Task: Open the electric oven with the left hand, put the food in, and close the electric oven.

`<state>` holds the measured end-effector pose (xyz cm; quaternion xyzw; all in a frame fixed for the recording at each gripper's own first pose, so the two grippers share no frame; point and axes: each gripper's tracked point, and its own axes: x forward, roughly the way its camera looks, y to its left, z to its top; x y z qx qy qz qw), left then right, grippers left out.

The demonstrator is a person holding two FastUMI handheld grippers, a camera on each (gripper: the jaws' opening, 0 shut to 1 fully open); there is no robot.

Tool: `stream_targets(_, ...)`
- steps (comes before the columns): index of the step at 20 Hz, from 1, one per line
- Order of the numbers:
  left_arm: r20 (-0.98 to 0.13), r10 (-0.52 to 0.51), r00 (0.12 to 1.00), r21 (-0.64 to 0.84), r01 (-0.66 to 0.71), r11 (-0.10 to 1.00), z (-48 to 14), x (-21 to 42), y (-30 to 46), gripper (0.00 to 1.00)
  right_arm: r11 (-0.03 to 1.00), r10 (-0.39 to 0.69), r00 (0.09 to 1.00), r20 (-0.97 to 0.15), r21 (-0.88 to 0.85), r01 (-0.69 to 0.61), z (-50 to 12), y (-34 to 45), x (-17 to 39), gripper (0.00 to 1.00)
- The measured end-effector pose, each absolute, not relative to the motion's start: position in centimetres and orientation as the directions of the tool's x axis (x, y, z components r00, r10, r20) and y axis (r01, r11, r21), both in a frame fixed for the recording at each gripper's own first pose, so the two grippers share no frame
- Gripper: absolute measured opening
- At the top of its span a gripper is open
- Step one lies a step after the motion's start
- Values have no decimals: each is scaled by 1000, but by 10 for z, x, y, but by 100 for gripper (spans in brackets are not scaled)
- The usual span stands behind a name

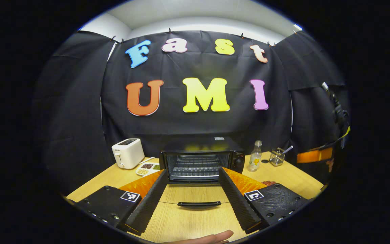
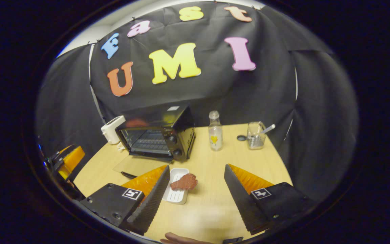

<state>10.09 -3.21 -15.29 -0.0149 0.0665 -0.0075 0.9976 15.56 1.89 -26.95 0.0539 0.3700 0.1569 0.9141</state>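
Observation:
The black electric oven (image 1: 198,162) stands at mid-table with its glass door (image 1: 181,217) folded down flat, handle (image 1: 199,204) nearest me and a wire rack (image 1: 195,166) visible inside. My left gripper (image 1: 193,173) is open, its fingers spread either side of the lowered door and touching nothing. The food, a reddish-brown piece of meat (image 2: 185,182), lies on a small white tray (image 2: 176,195) right of the oven door (image 2: 135,165). My right gripper (image 2: 196,169) is open just above and in front of the tray, with the meat near its left finger (image 2: 154,196).
A white toaster (image 1: 127,153) and a divided dish of grains (image 1: 147,167) sit left of the oven. A clear bottle (image 2: 215,132), a dark cap (image 2: 241,138) and a glass jar with a spoon (image 2: 256,136) stand to its right. The wooden table (image 2: 212,203) ends close in front.

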Motion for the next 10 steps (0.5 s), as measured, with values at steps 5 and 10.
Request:
stream_targets(5,-80,-14,997,-18,12,1000,-126,81,-24,96,912,409,452,-793,368,-179,-331,29,160,96)
stream_targets(10,-89,-51,995,-18,49,999,-127,72,-40,96,881,472,323,-820,448,-149,-369,44,172,78)
